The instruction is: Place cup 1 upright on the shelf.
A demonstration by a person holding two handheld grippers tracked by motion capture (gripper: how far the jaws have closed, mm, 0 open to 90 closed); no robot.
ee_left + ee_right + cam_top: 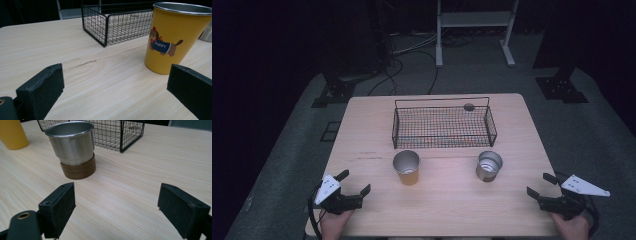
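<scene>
Yellow cup: tapered yellow metal cup with a cartoon puppy print, upright on the table just in front of the basket, left of centre, nobody touching it
Steel cup: shiny steel cup with a brown wooden band round its base, upright too, to the right of the yellow one and well apart from it
Left gripper: black two-jaw left gripper near the table's front edge, jaws wide apart, nothing between them, yellow cup just ahead and off to one side
Right gripper: black right gripper at the front right, jaws spread as well, empty, steel cup ahead of it
Basket: black wire mesh basket at the back, looks empty as far as I can tell
Table: pale wood tabletop, has a scratch near the yellow cup
Risk: both cups are smooth and tapered, so my guess is a pinch high on the wall squirts them out or tips them; a jaw clipping the rim on the way in would knock one over, maybe against the basket
</scene>
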